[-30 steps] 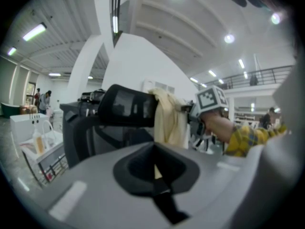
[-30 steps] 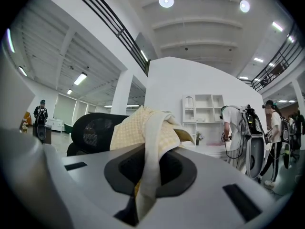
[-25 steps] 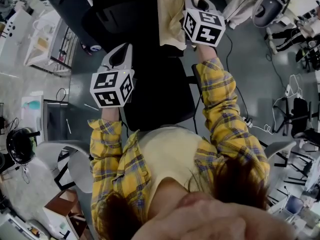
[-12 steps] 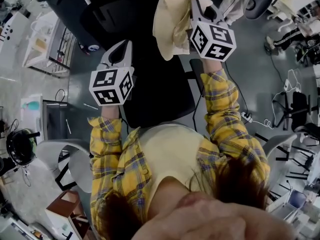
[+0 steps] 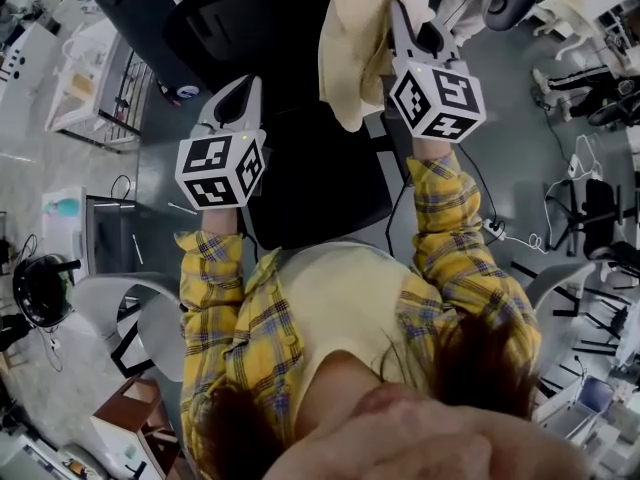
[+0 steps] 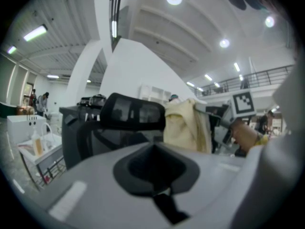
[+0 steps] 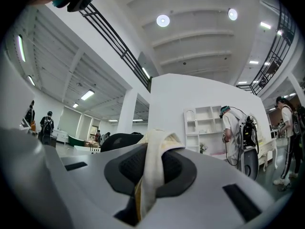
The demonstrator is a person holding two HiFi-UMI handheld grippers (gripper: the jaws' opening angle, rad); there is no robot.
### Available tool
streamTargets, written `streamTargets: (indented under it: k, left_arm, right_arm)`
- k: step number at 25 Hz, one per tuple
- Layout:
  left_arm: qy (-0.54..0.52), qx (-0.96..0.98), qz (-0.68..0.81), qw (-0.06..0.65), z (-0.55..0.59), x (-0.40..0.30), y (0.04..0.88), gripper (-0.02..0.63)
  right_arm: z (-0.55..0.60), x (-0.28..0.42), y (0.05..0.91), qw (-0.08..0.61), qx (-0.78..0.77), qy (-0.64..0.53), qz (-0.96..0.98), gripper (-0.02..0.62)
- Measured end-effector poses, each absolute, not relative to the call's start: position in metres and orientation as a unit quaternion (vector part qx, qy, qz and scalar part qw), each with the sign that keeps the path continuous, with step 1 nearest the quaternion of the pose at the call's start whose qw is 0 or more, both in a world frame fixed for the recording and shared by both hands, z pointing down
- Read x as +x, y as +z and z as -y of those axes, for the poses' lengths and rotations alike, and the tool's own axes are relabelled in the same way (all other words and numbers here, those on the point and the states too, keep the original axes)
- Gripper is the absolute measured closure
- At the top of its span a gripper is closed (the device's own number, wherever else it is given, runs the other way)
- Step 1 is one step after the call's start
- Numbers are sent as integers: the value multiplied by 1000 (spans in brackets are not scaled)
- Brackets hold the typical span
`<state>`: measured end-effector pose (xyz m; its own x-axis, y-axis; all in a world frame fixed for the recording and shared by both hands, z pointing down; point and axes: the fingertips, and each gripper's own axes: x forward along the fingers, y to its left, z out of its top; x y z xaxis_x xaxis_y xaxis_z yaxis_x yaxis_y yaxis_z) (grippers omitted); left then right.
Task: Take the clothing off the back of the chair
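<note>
A cream garment [image 5: 358, 43] hangs bunched from my right gripper [image 5: 400, 13], whose jaws are shut on a fold of it. In the right gripper view the cream garment [image 7: 153, 171] runs down between the pads. It hangs over the black office chair [image 5: 310, 168], to the right of the chair's backrest [image 5: 225, 28]. In the left gripper view the cream garment [image 6: 187, 127] is beside the black headrest [image 6: 133, 112]; whether they touch I cannot tell. My left gripper [image 5: 237, 93] is held left of the garment, over the chair's left side, shut and holding nothing.
A white wire rack [image 5: 95, 83] stands at the left and a grey chair [image 5: 150, 318] at the lower left. Cables and a power strip [image 5: 495, 236] lie on the floor at the right, near more chairs [image 5: 590, 218]. A person [image 7: 233, 128] stands by white shelves.
My right gripper has moved right and back toward me, and the cream garment has come with it, away from the chair's back. My left gripper has stayed put.
</note>
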<state>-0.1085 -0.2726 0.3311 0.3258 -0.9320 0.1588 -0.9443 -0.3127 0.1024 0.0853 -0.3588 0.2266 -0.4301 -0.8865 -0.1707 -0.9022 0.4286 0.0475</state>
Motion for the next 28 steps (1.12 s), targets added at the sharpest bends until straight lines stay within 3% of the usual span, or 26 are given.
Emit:
streamTargets:
  k: [28]
  left_arm:
    - [10,807,582,102,262,-121,333,603]
  right_arm:
    - [282,57,265,41,-484,25,-874,552]
